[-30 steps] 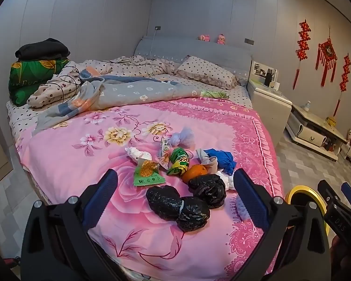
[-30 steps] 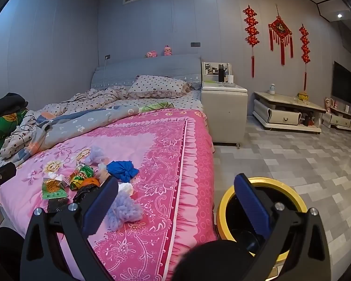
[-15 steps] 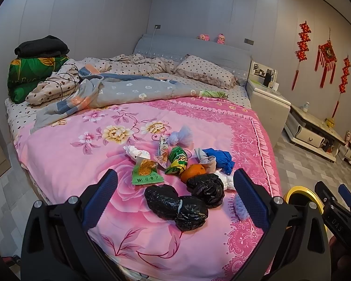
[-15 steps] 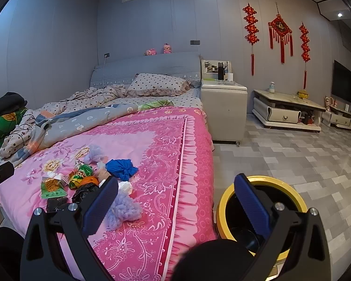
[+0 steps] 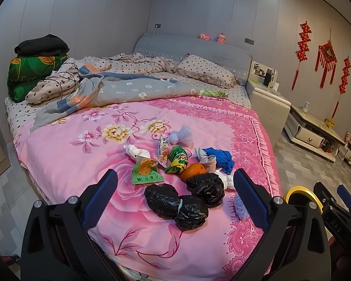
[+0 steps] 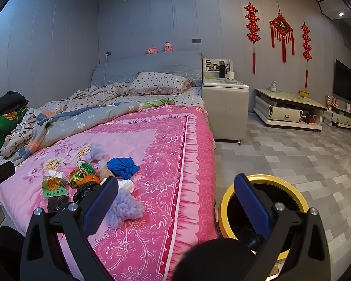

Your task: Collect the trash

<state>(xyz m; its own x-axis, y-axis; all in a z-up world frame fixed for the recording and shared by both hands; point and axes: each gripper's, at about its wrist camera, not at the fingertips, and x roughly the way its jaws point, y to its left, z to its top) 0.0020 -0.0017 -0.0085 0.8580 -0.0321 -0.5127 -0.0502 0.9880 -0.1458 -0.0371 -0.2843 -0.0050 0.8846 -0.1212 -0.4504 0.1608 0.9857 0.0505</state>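
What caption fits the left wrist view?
Open left gripper above black bags, wrappers and an orange on a pink bedspread.

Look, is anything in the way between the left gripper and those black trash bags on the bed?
Nothing visible is. The left gripper is open above the pink bedspread, and the black bags lie just ahead, between its fingers, untouched.

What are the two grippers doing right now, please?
Left gripper: open, holding nothing, above the black bags.
Right gripper: open, holding nothing, between the bed and the bin.
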